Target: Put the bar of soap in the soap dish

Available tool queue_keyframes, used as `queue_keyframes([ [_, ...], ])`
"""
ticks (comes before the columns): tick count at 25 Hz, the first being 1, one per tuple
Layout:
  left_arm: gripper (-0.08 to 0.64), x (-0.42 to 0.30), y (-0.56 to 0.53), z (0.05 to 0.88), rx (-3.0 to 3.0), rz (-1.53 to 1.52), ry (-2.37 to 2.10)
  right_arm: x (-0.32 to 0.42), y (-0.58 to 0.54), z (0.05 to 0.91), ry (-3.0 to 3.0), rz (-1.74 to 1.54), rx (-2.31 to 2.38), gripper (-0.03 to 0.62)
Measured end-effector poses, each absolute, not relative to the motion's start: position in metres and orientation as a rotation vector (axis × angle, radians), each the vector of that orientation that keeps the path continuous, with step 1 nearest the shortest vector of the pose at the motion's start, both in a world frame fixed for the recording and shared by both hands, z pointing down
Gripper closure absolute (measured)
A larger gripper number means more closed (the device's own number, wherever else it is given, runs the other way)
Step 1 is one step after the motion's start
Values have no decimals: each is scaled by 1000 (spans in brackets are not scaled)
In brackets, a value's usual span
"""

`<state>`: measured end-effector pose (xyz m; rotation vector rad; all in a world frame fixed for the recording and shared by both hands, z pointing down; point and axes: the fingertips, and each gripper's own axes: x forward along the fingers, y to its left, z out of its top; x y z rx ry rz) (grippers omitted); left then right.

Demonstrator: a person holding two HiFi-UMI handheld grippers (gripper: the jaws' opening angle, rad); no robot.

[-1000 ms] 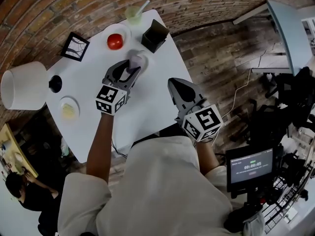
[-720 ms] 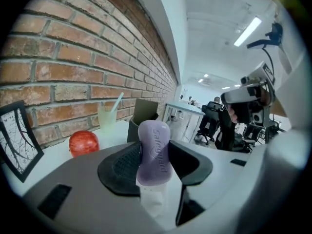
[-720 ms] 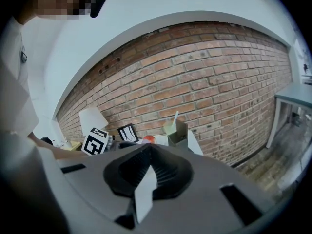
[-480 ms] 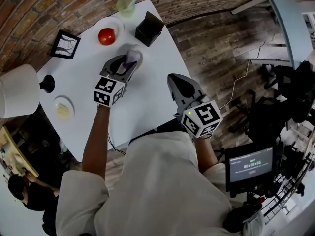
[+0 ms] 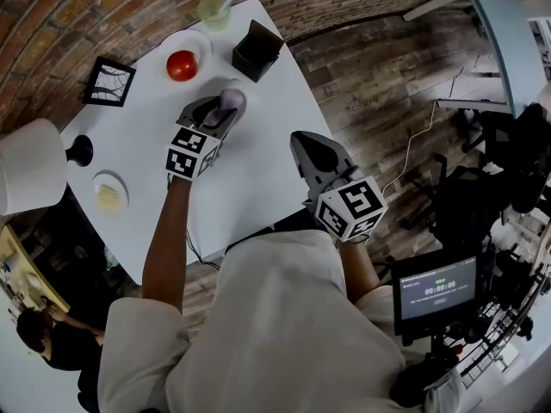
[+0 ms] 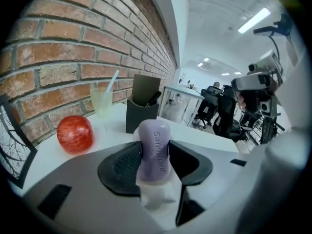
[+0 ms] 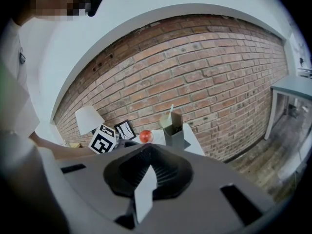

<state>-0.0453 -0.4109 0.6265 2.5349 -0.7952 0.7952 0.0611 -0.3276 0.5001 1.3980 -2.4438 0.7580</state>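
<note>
A purple bar of soap stands on end between the pads of my left gripper, which is shut on it. In the head view the left gripper holds the soap over the middle of the white table, directly above a pale soap dish whose rim peeks out beside the soap. Whether soap and dish touch is hidden. My right gripper hangs over the table's near right edge, shut with nothing in it; its jaws meet.
Beyond the soap stand a black box, a red apple on a white plate, and a green cup with a straw. At the left are a picture frame, a small dish and a white lamp.
The head camera has shifted slightly. My left gripper stays shut on the soap at about the same spot over the dish. The right gripper has barely moved.
</note>
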Motion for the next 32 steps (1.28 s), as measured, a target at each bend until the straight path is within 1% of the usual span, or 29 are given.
queue_keyframes([
  [6,376,-44,-411,636,2502,883,-747,57,-329,498,-2454,756,1391,588],
  [17,373,-44,-409,635,2474,935,-729,64,-324,494,-2459,748,1400,588],
  [23,373,-44,-408,621,2501,926,-803,72,-315,487,-2467,735,1413,588],
  [27,373,-44,-406,597,2571,840,-864,71,-311,482,-2471,725,1414,588],
  [32,374,-50,-400,572,2622,805,-953,66,-307,474,-2486,705,1402,588],
])
